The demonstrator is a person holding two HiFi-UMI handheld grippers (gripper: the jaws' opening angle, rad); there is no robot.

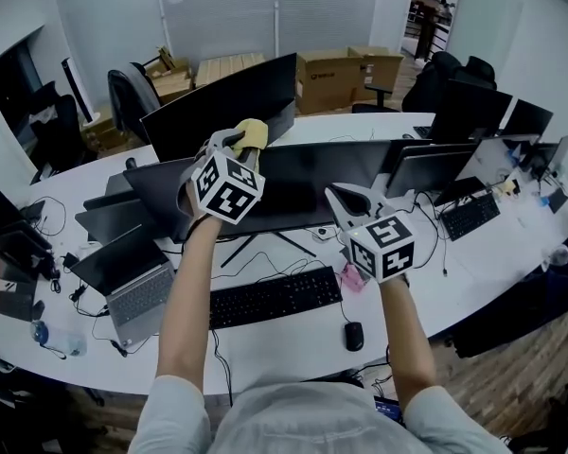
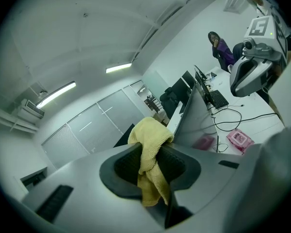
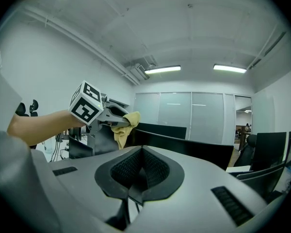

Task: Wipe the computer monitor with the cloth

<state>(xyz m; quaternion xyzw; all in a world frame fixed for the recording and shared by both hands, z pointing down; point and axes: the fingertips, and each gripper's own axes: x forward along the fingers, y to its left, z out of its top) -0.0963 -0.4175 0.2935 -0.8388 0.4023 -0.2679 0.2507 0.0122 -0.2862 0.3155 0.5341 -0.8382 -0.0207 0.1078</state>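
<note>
One cloth (image 1: 252, 132): yellow, pinched in left gripper (image 1: 239, 142), up near monitor (image 1: 312, 183) top edge.
Right gripper (image 1: 344, 200): jaws together, empty.
Risk: thin pinch; drag on monitor may tug cloth free.

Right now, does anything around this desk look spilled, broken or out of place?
Nothing looks spilled or broken. The only untidy bit is the loose cables trailing across the desk. The yellow cloth sits pinched in the left tongs.
</note>
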